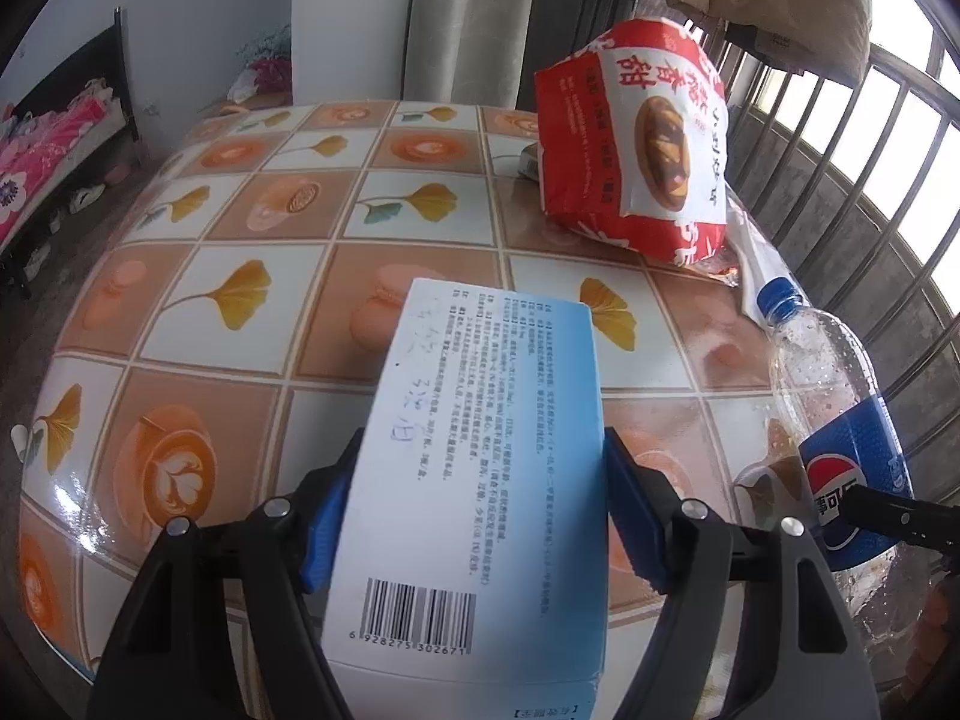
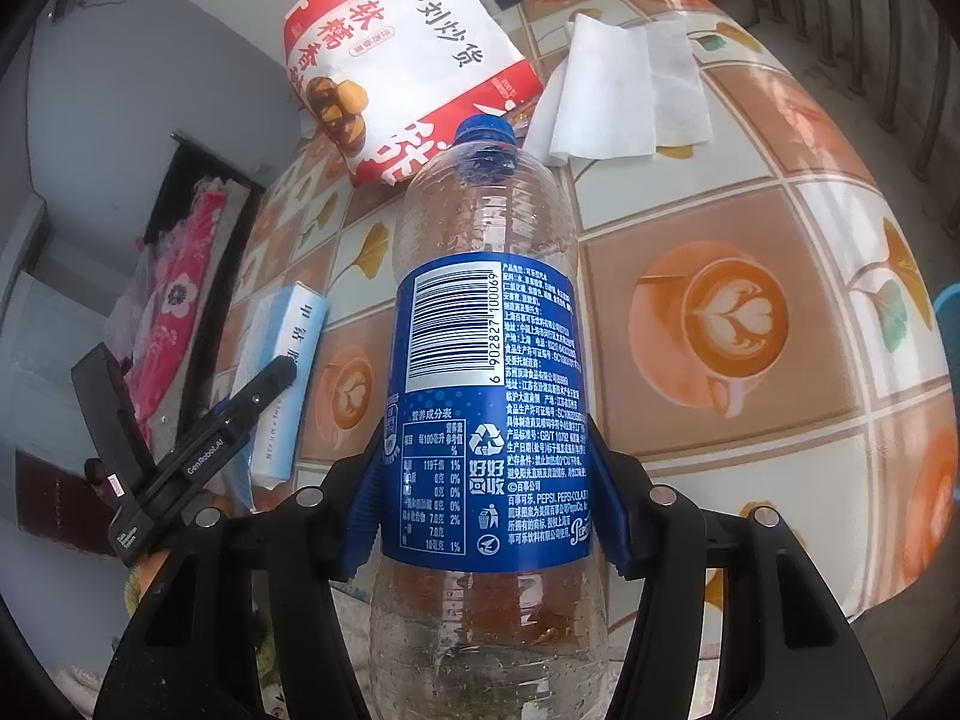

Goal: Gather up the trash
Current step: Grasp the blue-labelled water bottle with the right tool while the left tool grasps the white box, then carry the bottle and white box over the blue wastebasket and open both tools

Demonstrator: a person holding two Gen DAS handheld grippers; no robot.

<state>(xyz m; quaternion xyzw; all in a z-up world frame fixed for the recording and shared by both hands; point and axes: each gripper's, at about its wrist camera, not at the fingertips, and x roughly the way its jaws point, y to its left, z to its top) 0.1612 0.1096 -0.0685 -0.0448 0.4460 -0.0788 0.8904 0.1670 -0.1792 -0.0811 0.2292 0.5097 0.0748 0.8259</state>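
Both grippers: black plastic arms with round silver screws, ribbed blue pads (image 2: pixel 366 498) inside the fingertips. White "GenRobot.AI" lettering marks the left gripper (image 2: pixel 204 450).

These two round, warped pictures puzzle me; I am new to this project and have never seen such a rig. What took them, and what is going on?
No robot here: a person holds a two-finger clamp in each hand, each with a wide-angle camera looking along its fingers.

The left camera shows the left gripper, its blue pads against the sides of a white and light-blue cardboard box with a barcode.

The right camera shows the right gripper with its pads on a clear, nearly empty plastic cola bottle with a blue label and cap.

Below is a table with a glossy tile-patterned cloth. On it lie a red and white snack bag and a white paper napkin.

Both are likely trash being collected.
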